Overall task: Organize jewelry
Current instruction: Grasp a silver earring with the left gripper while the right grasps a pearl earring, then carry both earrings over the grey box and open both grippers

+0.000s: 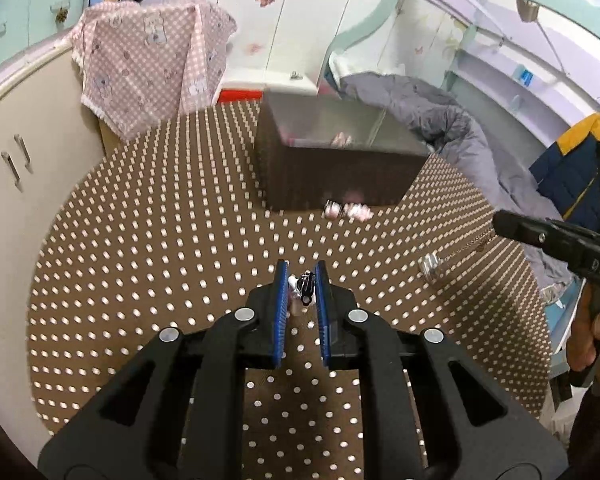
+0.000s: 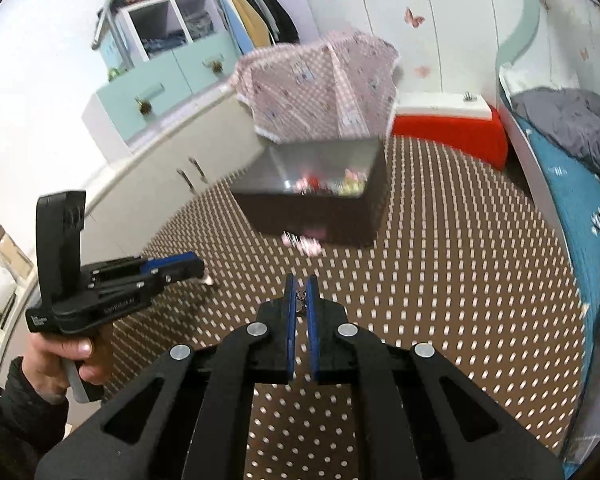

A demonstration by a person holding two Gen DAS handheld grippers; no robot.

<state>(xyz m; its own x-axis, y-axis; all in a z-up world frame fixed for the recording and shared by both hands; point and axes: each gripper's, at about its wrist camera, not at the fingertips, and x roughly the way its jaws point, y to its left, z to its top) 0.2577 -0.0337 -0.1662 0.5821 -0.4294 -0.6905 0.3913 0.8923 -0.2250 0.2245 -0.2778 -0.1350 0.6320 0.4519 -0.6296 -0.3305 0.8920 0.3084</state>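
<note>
My left gripper (image 1: 302,276) is shut on a small black-and-white jewelry piece (image 1: 304,286) and holds it above the brown dotted table (image 1: 160,240). My right gripper (image 2: 300,286) is shut on a thin chain clasp (image 2: 300,300); in the left wrist view the gold chain (image 1: 478,242) hangs from it. A dark open jewelry box (image 1: 332,164) stands at the far side with small pieces inside; it also shows in the right wrist view (image 2: 320,208). Pink jewelry (image 1: 346,210) lies in front of the box. A silver ring (image 1: 430,268) lies at the right.
A pink patterned cloth (image 1: 148,64) covers something behind the table. A grey duvet (image 1: 440,120) and bed lie at the right. White cabinets (image 1: 16,160) stand at the left. A red and white box (image 2: 448,124) sits behind the table.
</note>
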